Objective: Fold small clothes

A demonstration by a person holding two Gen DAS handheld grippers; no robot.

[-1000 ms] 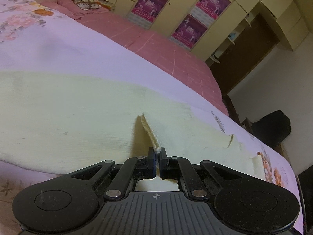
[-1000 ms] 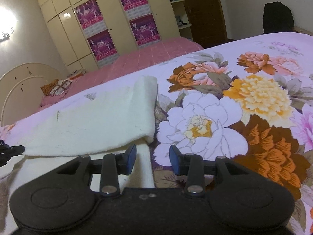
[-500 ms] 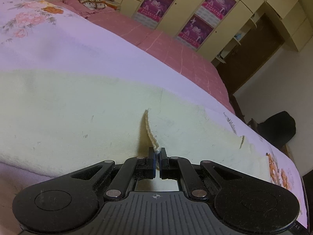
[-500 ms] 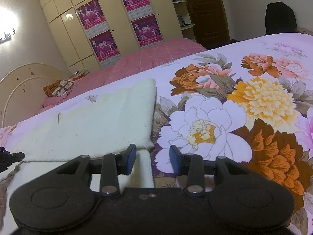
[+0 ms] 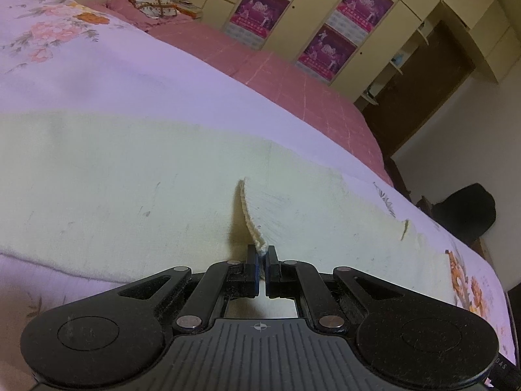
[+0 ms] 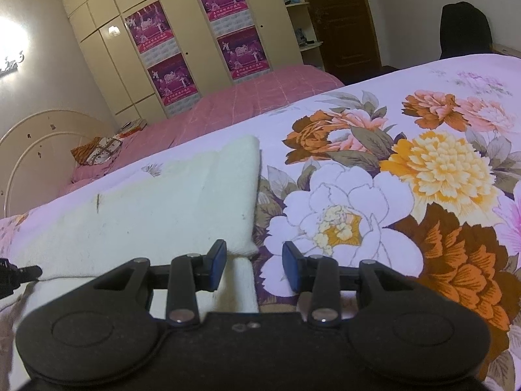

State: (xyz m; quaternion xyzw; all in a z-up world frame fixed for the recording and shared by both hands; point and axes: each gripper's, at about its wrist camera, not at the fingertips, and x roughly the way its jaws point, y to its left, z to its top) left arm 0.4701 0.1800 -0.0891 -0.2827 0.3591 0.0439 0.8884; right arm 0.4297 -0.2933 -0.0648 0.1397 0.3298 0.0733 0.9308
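A cream knitted garment point(image 5: 136, 192) lies spread on the floral bedspread. My left gripper point(image 5: 262, 254) is shut on a ribbed edge of the garment point(image 5: 249, 215) and lifts it slightly off the layer below. In the right wrist view the same garment point(image 6: 169, 208) lies folded with its right edge along the big flowers. My right gripper point(image 6: 254, 260) is open and empty, low over the garment's near right corner. The left gripper's tip point(image 6: 19, 273) shows at the far left of that view.
The floral bedspread point(image 6: 423, 176) stretches to the right. A pink bed point(image 5: 293, 81) with a pillow point(image 5: 153, 0) lies beyond. Cupboards with purple posters point(image 6: 169, 65) line the wall. A dark door point(image 6: 338, 16) and a black chair point(image 5: 465, 215) stand at the far end.
The left gripper has moved a little forward over the garment, still pinching the edge. The right gripper has eased back slightly and stays open.
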